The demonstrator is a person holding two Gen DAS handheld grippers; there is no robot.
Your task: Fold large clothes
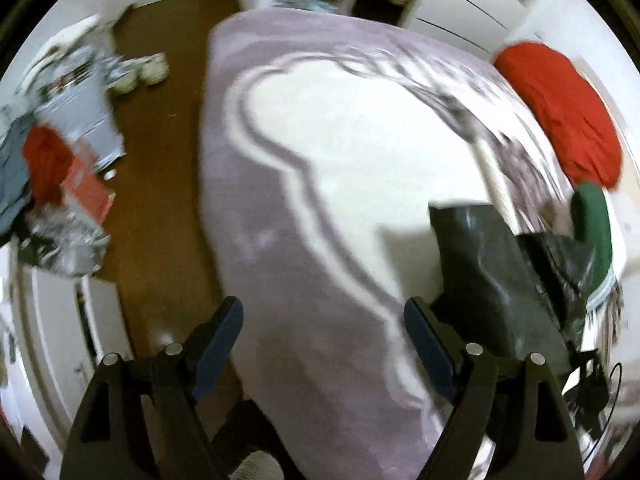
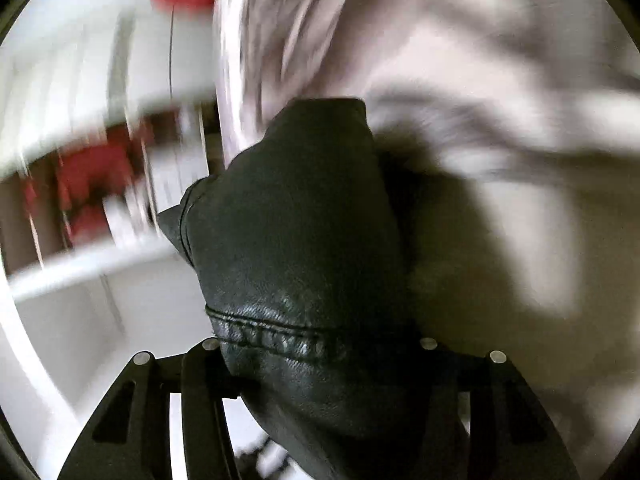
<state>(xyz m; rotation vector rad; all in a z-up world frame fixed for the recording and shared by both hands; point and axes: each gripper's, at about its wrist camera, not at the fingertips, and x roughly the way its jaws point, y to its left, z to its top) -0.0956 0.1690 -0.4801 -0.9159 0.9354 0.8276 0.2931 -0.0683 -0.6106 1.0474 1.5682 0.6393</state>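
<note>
Left claw: jaws wide, nothing between its 2 fingers, hovering above the blanket's near end. Black jacket lies on the blanket just right of that claw. Right claw: the jacket fills the space at its fingertips — grip cannot be confirmed, fingers hidden. Blanket is lilac with a white patch, spread on a bed; red cloth beyond its far right edge. Left of the blanket — brown floor, clothes pile. View blurred.
</note>
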